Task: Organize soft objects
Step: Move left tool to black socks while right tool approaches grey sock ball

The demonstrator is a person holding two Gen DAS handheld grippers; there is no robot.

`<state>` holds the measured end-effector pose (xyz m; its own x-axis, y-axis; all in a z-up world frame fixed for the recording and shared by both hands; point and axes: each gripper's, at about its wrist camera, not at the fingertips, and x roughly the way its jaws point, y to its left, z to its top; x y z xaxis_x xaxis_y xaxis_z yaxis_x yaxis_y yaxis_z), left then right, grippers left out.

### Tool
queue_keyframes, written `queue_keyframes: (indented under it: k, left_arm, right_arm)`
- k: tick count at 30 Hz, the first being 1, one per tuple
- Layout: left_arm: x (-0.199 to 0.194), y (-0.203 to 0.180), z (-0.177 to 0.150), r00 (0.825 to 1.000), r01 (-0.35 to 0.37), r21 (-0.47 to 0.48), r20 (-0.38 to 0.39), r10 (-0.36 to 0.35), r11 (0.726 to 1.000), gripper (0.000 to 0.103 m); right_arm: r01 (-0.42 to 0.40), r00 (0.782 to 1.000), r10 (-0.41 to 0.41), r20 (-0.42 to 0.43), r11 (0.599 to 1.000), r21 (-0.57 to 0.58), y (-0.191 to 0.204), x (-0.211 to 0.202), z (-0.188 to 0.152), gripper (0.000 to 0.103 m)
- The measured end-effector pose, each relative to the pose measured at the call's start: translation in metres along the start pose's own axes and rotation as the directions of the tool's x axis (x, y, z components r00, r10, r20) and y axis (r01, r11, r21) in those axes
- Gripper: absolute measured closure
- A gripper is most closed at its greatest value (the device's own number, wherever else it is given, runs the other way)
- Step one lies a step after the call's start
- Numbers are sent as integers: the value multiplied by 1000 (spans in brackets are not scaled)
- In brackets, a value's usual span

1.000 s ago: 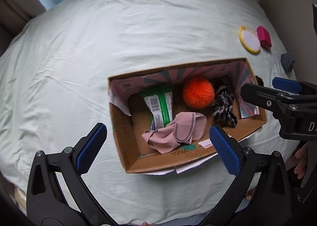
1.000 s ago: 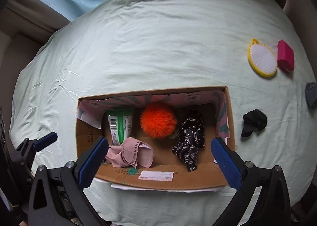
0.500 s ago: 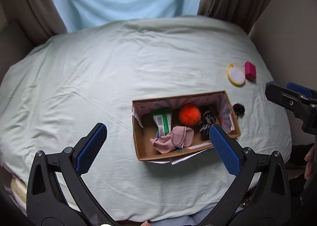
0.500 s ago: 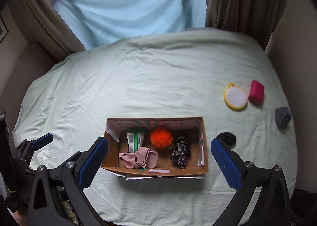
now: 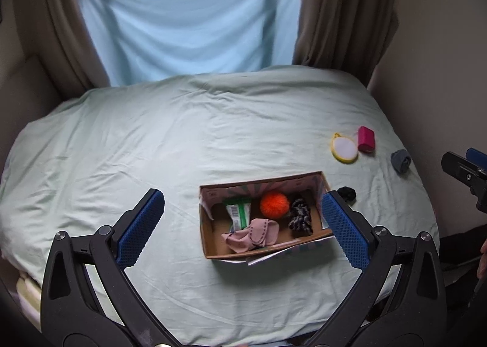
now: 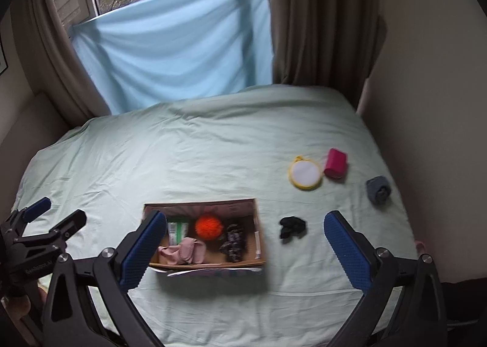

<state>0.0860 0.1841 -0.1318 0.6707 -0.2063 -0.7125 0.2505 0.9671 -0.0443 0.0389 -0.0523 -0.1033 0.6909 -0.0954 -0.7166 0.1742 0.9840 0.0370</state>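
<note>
Grippers both pulled way back in the last second, and the box [image 5: 261, 219] that filled the left wrist view is now small at lower centre of a wide green sheet [image 5: 182, 140]. That reads as a step finished: orange pom-pom [image 5: 274, 205], pink cloth [image 5: 252, 236], patterned scrunchie [image 5: 299, 216] and green packet [image 5: 239, 214] all sit inside, none of them shifted.

Left gripper [image 5: 240, 222] hangs high over the near edge, jaws spread wide, nothing between the blue pads. Right gripper [image 6: 243, 243] is the same story, wide open and empty, raised and looking down the bed, its left pad across the box's left end in frame.

Still loose on the sheet, right half of the right wrist view: black scrunchie [image 6: 292, 227] just beside the box's right end, grey roll [image 6: 378, 189] further right, yellow-rimmed pad [image 6: 305, 172] and pink block [image 6: 335, 163] touching or nearly so, upper right. My guess, the black scrunchie goes next, nearest the right gripper.
</note>
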Motion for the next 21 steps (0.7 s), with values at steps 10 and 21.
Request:
queue_keyframes:
  k: [10,21]
  left_arm:
    - [-1,-82,3,999,21,-6,46,-20,1000,0]
    - [53,-200,4,999,-27,-76,43,30,997,0]
  right_arm:
    - [75,995,-76,58,997,11,-77,-16,-12,0]
    - [68,996,-68,55,998,8,-204,23,1,0]
